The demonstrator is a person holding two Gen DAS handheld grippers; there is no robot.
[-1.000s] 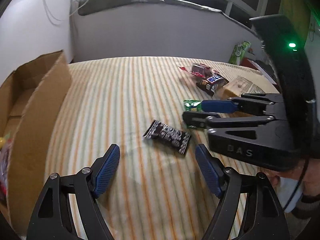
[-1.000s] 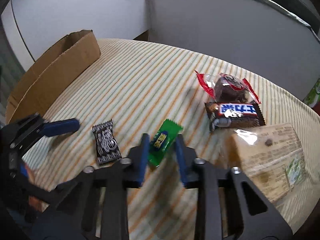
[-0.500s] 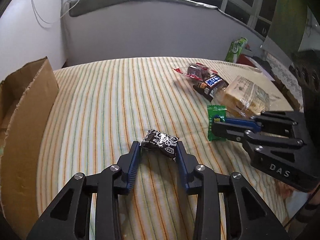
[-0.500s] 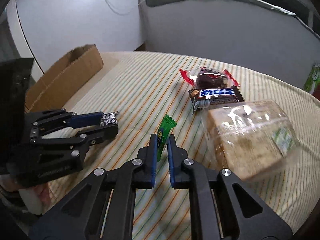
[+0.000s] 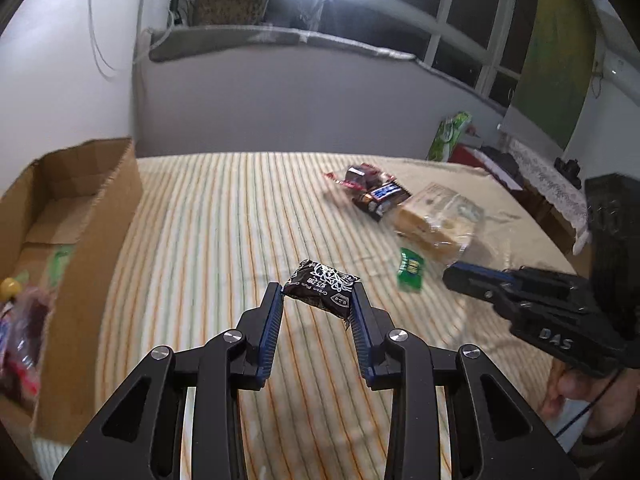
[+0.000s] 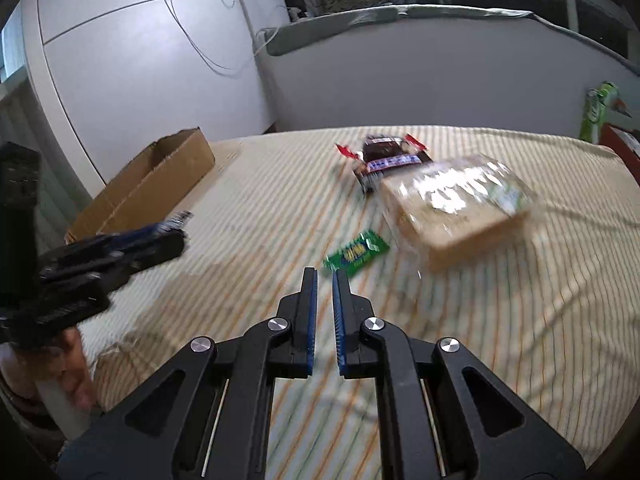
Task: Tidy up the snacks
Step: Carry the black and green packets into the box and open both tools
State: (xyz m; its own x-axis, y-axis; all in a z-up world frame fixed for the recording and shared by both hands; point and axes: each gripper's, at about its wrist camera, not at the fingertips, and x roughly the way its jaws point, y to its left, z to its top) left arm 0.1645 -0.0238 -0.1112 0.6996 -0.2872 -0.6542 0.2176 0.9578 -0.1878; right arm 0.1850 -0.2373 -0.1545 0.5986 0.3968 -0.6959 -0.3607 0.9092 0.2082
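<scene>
My left gripper (image 5: 317, 294) is shut on a black cream snack packet (image 5: 321, 288) and holds it above the striped table. My right gripper (image 6: 324, 272) is nearly shut with nothing between its pads; a green candy packet (image 6: 357, 251) lies on the cloth just beyond its tips, also seen in the left wrist view (image 5: 411, 268). An open cardboard box (image 5: 68, 240) stands at the left with several snacks inside. A wrapped bread pack (image 6: 456, 208), a chocolate bar (image 6: 390, 166) and a red-wrapped cake (image 6: 380, 147) lie further back.
The striped tablecloth (image 5: 208, 240) covers the table, which ends at a grey wall behind. A green bag (image 6: 598, 110) stands off the table's far right. The left gripper's body (image 6: 92, 264) appears at the left of the right wrist view.
My left gripper has lifted the black packet off the table. The green packet has left my right gripper and now lies on the cloth. Both views have tilted up.
</scene>
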